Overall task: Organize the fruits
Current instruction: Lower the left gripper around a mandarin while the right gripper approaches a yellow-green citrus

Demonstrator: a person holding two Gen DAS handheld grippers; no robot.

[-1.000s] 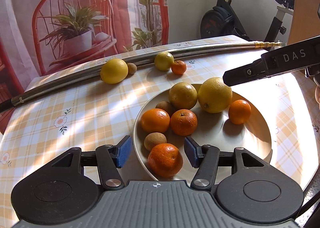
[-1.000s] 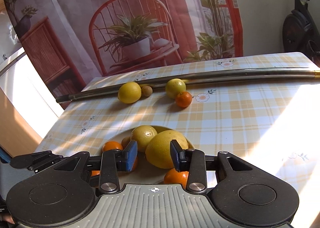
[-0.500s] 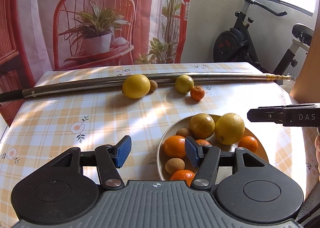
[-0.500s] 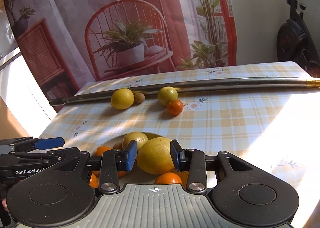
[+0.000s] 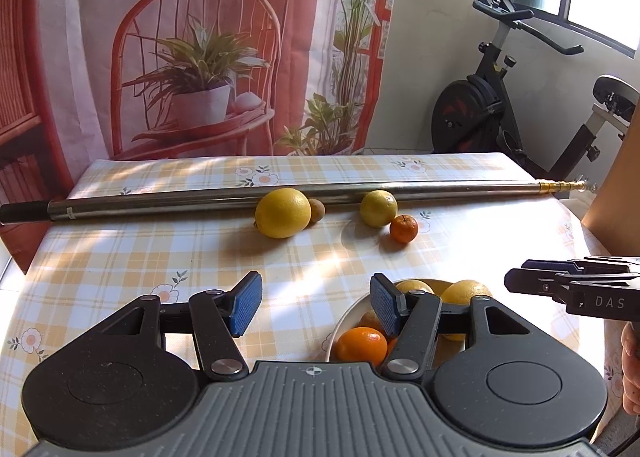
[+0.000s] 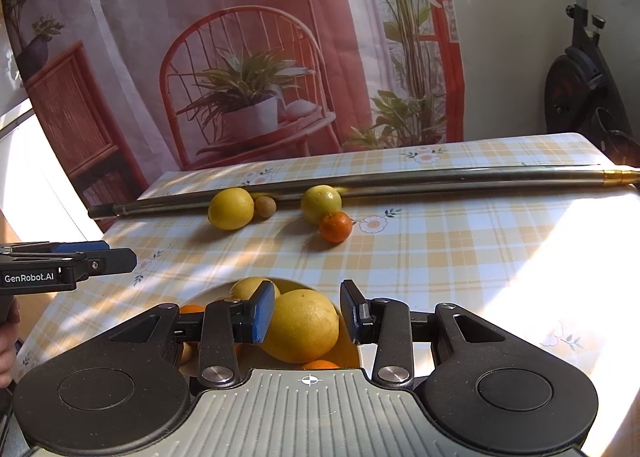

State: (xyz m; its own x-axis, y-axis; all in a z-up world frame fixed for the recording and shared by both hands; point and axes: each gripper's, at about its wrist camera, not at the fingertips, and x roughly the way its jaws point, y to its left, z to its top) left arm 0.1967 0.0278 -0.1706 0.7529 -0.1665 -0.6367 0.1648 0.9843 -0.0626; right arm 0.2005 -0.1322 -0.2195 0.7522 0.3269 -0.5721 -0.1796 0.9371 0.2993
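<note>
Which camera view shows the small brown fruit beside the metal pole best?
The right wrist view: the small brown fruit shows almost whole beside the big lemon. In the left wrist view that lemon covers most of it.

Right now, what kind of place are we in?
Probably a home room or enclosed balcony: an exercise bike by the window, a table with a plaid floral tablecloth holding fruit, and a printed fabric backdrop behind it.
</note>
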